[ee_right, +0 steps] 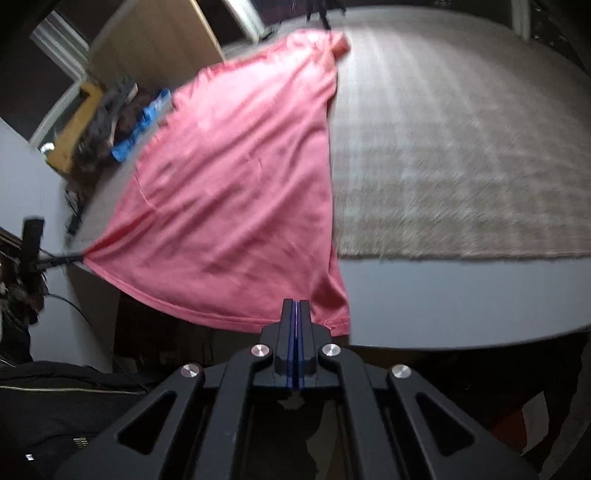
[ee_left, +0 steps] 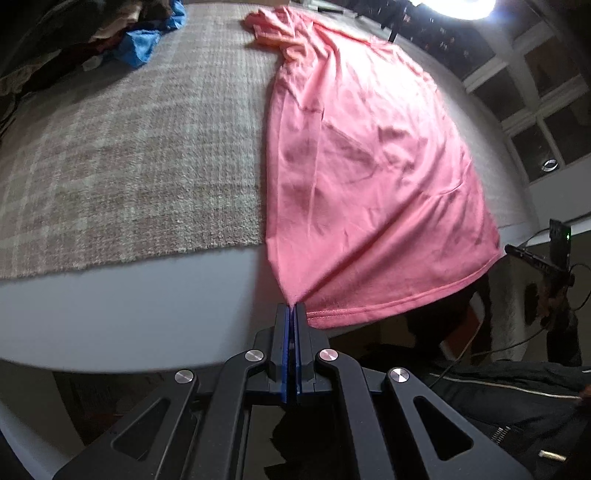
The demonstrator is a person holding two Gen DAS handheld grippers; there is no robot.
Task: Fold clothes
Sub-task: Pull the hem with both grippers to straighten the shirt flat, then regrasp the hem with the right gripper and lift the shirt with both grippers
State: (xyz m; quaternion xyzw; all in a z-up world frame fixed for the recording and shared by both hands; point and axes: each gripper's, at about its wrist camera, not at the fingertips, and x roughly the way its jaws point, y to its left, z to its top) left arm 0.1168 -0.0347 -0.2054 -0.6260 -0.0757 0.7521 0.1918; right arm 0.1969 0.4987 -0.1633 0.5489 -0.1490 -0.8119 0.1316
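Observation:
A pink T-shirt point(ee_left: 354, 155) lies stretched lengthwise on the table, its hem hanging past the near edge. My left gripper point(ee_left: 294, 304) is shut on the shirt's near left hem corner. In the right wrist view the same pink T-shirt point(ee_right: 236, 177) is pulled taut; my right gripper point(ee_right: 295, 302) is shut on its hem near the right corner. The left gripper point(ee_right: 79, 256) shows there at the far left, holding the other corner. The right gripper point(ee_left: 513, 251) shows at the right edge of the left wrist view.
A beige checked mat point(ee_left: 129, 155) covers the white table point(ee_left: 129, 314). A pile of clothes with a blue garment point(ee_left: 147, 37) lies at the far left. A bright lamp point(ee_left: 461, 7) shines at the back. Dark clothing and cables point(ee_left: 498, 387) sit below the table edge.

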